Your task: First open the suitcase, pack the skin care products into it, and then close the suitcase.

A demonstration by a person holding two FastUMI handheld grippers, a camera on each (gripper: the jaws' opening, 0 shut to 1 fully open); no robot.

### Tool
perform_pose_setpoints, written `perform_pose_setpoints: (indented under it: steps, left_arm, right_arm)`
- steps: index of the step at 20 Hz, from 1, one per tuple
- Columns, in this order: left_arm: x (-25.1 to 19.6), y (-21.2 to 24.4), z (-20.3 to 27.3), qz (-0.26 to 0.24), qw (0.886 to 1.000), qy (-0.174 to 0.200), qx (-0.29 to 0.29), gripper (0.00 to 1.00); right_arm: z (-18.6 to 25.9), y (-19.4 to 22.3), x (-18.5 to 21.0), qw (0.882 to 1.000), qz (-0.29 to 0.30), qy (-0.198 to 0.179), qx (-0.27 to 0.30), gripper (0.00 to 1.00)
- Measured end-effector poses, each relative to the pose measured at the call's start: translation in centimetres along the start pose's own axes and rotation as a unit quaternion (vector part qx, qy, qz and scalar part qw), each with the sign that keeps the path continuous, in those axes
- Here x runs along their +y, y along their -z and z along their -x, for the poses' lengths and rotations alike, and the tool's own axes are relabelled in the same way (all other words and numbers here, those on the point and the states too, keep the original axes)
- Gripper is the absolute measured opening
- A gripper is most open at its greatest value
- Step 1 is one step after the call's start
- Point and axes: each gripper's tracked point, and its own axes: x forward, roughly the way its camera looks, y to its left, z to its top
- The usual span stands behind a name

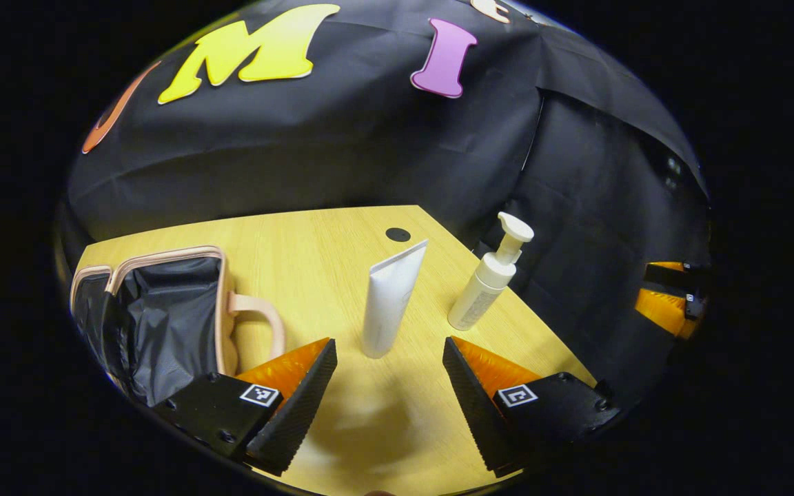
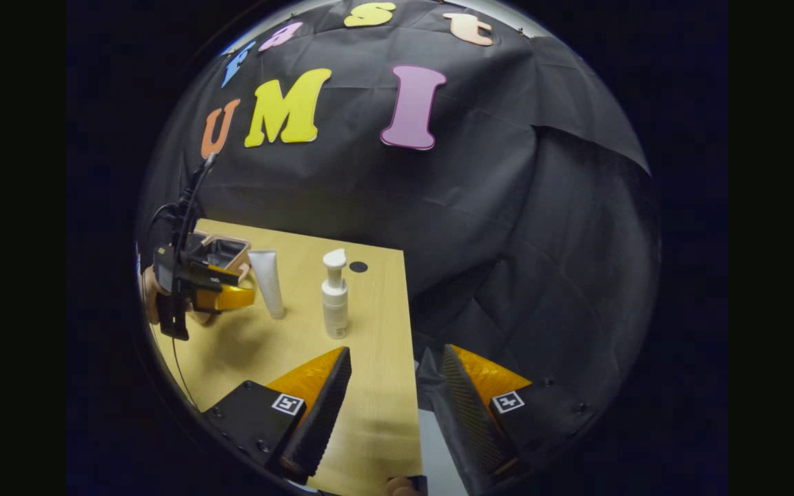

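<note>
1. The wooden table (image 1: 314, 241) fills the lower middle of the left gripper view. Its near edge is cut off by the bottom of the view, and its right side ends against the black cloth wall (image 1: 342, 145). In the right gripper view the table's right edge runs down between that gripper's own two fingers.
2. The suitcase (image 1: 163, 310) lies open at the table's left, showing its dark lining and a pale pink rim and handle. Its left part is cut by the edge of the view and its lower corner sits behind the left gripper's finger. In the right gripper view it is small and mostly hidden behind the left gripper.
3. The left gripper (image 1: 389, 393) is spread wide with nothing between its fingers, low over the table just in front of the tube. In the right gripper view it is partly covered by its own housing and cable, with a hand behind it.
4. The right gripper (image 2: 397, 406) is also wide apart and holds nothing; it hangs over the table's right edge.
5. The white tube (image 1: 390, 303) stands upright on its cap, right of the suitcase and apart from it.
6. The white pump bottle (image 1: 490, 275) stands upright near the table's right edge, beside the tube; its label is too small to make out.
7. A small black round spot (image 1: 398, 234) sits on the table behind the tube; I cannot tell what it is.
</note>
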Motion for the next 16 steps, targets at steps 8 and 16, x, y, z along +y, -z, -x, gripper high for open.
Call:
perform_pose_setpoints:
  steps: [8, 16]
  left_arm:
    - [1.7, 1.2, -7.5, -0.004, 0.999, -0.052, -0.002, 0.89]
    - [2.0, 1.6, -7.5, 0.047, 0.997, -0.053, -0.009, 0.53]
  right_arm:
    - [-2.1, 2.4, -2.6, 0.999, 0.041, -0.019, 0.023, 0.8]
    - [-4.7, 2.2, 1.2, 0.996, 0.057, -0.063, 0.028, 0.8]
